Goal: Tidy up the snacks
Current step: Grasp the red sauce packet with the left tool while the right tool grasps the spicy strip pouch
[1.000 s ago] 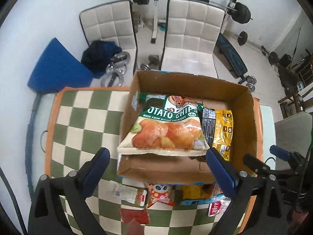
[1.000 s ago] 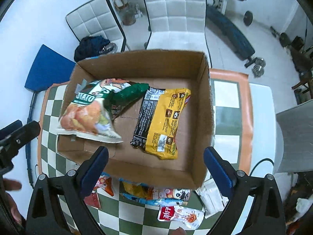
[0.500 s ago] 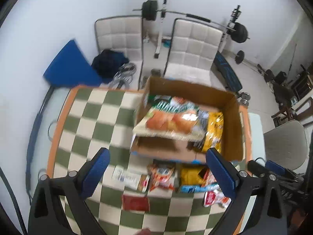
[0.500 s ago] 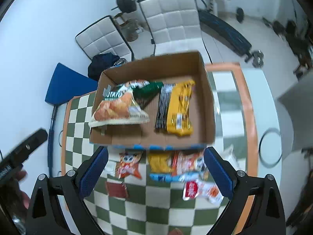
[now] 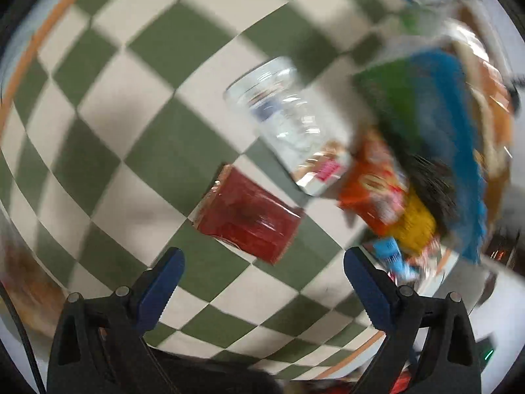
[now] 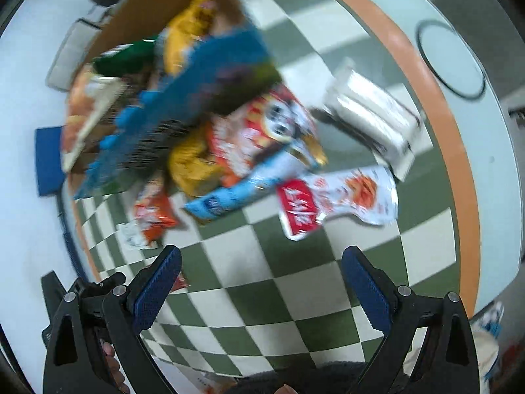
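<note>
Both views are motion-blurred. In the left wrist view my left gripper (image 5: 262, 272) stands open just above the checkered cloth (image 5: 137, 105), with a red packet (image 5: 249, 216) right ahead of its fingertips. Beyond lie a clear packet (image 5: 285, 121) and an orange packet (image 5: 374, 190) by the blue-edged box front (image 5: 452, 151). In the right wrist view my right gripper (image 6: 261, 272) is open and empty over the cloth (image 6: 295, 295). Ahead of it lie a white-and-red pouch (image 6: 338, 200), a silvery packet (image 6: 374, 118), a panda packet (image 6: 262, 134) and a blue packet (image 6: 236, 193). The cardboard box (image 6: 147, 16) holds bags.
The cloth's orange border (image 6: 436, 98) runs along the right, with a black cable ring (image 6: 449, 62) on the pale table beyond it. A small orange packet (image 6: 154, 213) lies left of the pile. A person's fingers (image 6: 111, 361) show at the lower left.
Both grippers have swung from a high view over the box down close to the cloth. The loose packets in front of the box now fill both views. Both stay open.
</note>
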Action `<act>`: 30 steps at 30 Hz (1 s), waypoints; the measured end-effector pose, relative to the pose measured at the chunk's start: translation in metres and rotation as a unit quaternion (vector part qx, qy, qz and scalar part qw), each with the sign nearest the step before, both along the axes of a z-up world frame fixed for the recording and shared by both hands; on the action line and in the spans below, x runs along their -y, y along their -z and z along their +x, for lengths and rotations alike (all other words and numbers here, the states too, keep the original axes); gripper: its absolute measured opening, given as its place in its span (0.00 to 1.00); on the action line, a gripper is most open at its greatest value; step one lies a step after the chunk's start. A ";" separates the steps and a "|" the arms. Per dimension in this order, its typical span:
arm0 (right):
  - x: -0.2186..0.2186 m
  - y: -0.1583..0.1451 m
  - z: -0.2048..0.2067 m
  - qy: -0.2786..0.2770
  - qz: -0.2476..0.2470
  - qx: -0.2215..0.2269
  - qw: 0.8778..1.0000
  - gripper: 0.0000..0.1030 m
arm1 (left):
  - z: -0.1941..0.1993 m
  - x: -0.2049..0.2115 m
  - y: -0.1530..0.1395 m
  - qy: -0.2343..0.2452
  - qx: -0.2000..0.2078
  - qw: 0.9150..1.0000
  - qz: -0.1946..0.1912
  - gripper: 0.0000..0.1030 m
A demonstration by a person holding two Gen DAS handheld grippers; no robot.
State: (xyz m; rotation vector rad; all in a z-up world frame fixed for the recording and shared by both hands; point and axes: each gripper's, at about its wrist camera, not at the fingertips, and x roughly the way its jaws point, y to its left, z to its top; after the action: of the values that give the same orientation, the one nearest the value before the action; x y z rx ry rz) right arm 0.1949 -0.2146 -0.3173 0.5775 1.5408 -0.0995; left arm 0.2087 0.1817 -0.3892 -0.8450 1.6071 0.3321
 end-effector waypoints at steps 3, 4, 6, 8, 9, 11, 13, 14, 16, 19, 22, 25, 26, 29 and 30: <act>0.009 0.017 -0.004 0.025 -0.006 -0.009 1.000 0.97 | -0.001 -0.006 0.027 -0.047 -0.025 0.998 -0.014 0.96; 0.013 0.023 -0.006 0.037 -0.008 -0.012 0.999 0.97 | -0.001 -0.006 0.034 -0.059 -0.034 0.998 -0.012 0.96; 0.019 0.033 -0.006 0.058 -0.008 -0.020 0.998 0.97 | 0.000 -0.007 0.044 -0.078 -0.046 0.996 -0.008 0.96; 0.027 0.045 -0.006 0.084 0.000 -0.028 0.996 0.97 | 0.001 -0.007 0.051 -0.093 -0.060 0.994 -0.001 0.96; 0.029 0.050 -0.006 0.094 0.003 -0.030 0.995 0.97 | 0.001 -0.007 0.053 -0.096 -0.064 0.993 0.004 0.96; 0.035 0.061 -0.005 0.121 0.013 -0.037 0.992 0.97 | 0.004 -0.005 0.057 -0.092 -0.077 0.993 0.017 0.96; 0.042 0.069 -0.005 0.145 0.020 -0.040 0.988 0.97 | 0.007 -0.003 0.061 -0.080 -0.088 0.992 0.034 0.91; 0.047 0.072 -0.005 0.159 0.020 -0.041 0.986 0.97 | 0.007 -0.001 0.063 -0.069 -0.094 0.992 0.042 0.87; 0.055 0.079 -0.007 0.185 0.020 -0.045 0.981 0.97 | 0.010 0.006 0.063 -0.044 -0.091 0.994 0.052 0.85; 0.065 0.088 -0.009 0.213 0.023 -0.054 0.975 0.97 | 0.011 0.017 0.061 0.001 -0.083 0.994 0.074 0.85; 0.071 0.092 -0.009 0.229 0.013 -0.059 0.972 0.96 | 0.013 0.029 0.060 0.052 -0.079 0.992 0.088 0.85; 0.080 0.093 -0.010 0.258 0.016 -0.062 0.964 0.95 | 0.016 0.047 0.056 0.130 -0.072 0.983 0.111 0.85; 0.082 0.095 -0.010 0.264 0.017 -0.066 0.962 0.95 | 0.017 0.054 0.055 0.158 -0.069 0.977 0.123 0.85; 0.085 0.102 -0.006 0.273 0.019 -0.080 0.958 0.91 | 0.009 0.070 0.054 0.220 -0.063 0.962 0.148 0.85; 0.086 0.102 -0.004 0.273 0.013 -0.084 0.958 0.89 | 0.006 0.071 0.053 0.227 -0.062 0.960 0.153 0.85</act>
State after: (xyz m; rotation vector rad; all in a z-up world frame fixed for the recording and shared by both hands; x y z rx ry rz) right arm 0.1906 -0.3009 -0.4191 1.0272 1.5088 -0.5634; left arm 0.2150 0.1103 -0.4426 -0.2114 1.7545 0.2969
